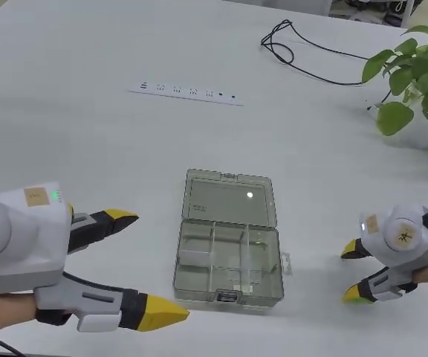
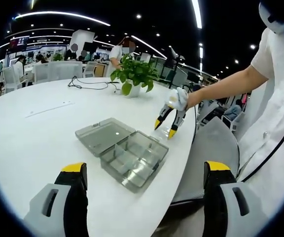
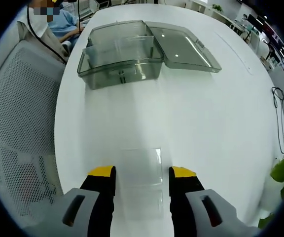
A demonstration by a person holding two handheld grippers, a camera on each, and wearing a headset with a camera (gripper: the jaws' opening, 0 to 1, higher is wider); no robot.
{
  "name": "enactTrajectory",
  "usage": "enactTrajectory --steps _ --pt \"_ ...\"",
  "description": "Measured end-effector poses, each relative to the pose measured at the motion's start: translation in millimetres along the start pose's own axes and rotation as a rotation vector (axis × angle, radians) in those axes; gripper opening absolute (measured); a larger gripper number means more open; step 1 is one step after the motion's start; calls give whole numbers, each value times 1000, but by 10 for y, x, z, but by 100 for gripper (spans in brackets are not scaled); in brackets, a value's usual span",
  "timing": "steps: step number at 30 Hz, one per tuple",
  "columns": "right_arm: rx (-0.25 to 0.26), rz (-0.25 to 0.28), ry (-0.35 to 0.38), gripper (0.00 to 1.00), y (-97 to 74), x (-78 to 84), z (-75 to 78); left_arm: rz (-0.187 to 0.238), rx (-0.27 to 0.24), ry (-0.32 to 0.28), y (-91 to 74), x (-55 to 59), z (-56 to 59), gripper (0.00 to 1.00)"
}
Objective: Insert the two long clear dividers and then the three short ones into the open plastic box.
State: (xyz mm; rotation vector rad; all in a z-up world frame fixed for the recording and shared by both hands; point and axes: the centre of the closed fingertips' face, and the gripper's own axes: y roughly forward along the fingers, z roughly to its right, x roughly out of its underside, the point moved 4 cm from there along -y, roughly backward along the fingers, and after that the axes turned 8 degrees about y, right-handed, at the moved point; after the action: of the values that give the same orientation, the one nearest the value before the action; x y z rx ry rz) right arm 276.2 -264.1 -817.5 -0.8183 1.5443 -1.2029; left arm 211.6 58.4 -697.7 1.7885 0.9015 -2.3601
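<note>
The clear plastic box (image 1: 229,286) lies open at the table's near middle, its lid (image 1: 230,199) flat behind it. Clear dividers stand inside it and part it into compartments. A small clear divider (image 1: 285,262) lies flat on the table just right of the box. In the right gripper view this divider (image 3: 140,168) lies between my open jaws; the right gripper (image 3: 142,172) hovers low over it, with the box (image 3: 120,61) farther ahead. My right gripper (image 1: 353,272) is right of the box. My left gripper (image 1: 143,264) is open and holds nothing, left of the box (image 2: 132,158).
A white power strip (image 1: 188,93) lies at the back, with a black cable (image 1: 303,52) and a potted plant (image 1: 414,74) at the back right. The table's near edge runs just under the box. A mesh chair (image 3: 18,123) stands beside the table.
</note>
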Motion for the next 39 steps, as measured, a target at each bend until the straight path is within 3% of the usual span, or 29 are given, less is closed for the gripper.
enactTrajectory --steps 10,21,30,39 --pt "1 -3 -24 33 -7 -6 -36 6 4 -4 14 -9 -5 100" --pt "24 9 -27 33 -21 -29 -65 4 8 3 5 -12 5 100" --pt "62 101 -19 32 -225 -262 -174 8 9 8 10 -61 -3 100" --pt "133 172 -73 32 -536 -607 -347 22 13 -3 53 -193 -8 99"
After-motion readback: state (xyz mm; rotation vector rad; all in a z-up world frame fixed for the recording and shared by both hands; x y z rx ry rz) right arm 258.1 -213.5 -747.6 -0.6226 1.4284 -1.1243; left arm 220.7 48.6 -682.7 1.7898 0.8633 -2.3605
